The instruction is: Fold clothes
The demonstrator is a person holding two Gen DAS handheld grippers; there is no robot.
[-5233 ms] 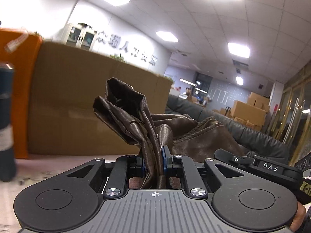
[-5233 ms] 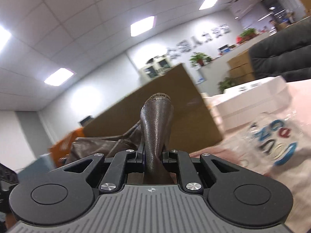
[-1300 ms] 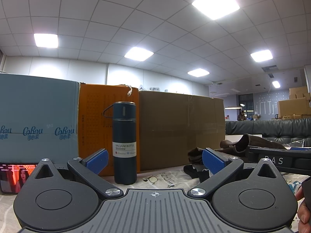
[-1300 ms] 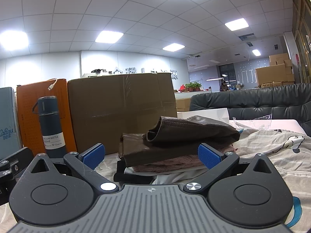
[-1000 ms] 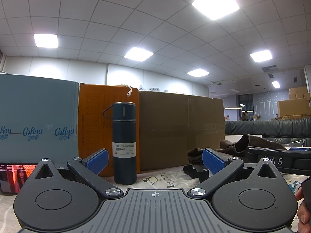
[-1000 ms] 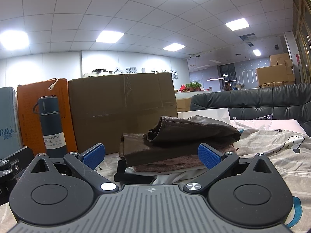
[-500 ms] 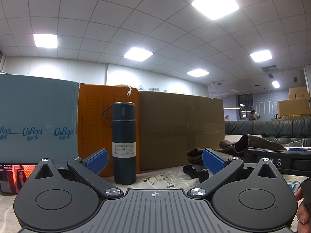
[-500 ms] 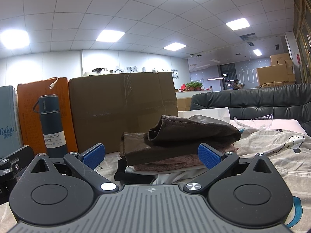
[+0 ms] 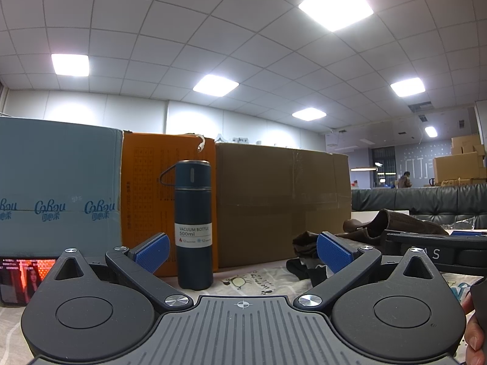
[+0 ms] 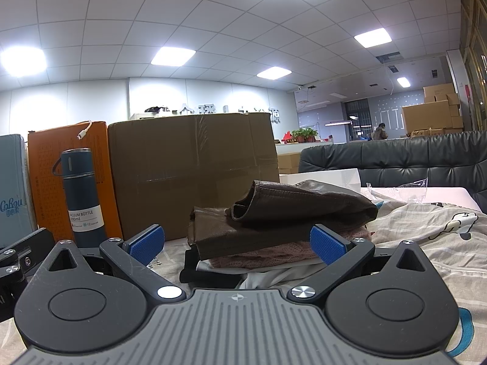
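Note:
A folded brown leather garment (image 10: 283,213) lies on top of a stack of folded clothes, over a pink knit piece (image 10: 268,254) and white and black cloth below. My right gripper (image 10: 236,240) is open and empty, low at table height just in front of the stack. My left gripper (image 9: 242,249) is open and empty, further left, facing the bottle. The brown garment (image 9: 392,222) shows at the right in the left wrist view, partly hidden by the other gripper's body.
A dark blue vacuum bottle (image 9: 193,225) (image 10: 82,194) stands before an orange box (image 9: 146,194), a brown cardboard box (image 9: 283,203) and a pale blue box (image 9: 57,188). A phone (image 9: 21,279) lies at left. A printed cloth (image 10: 426,234) covers the table; a dark sofa (image 10: 420,161) is behind.
Five seconds ago both grippers were shut on the brown garment and held it up. They have since let go and opened. Over the last second nothing has visibly moved.

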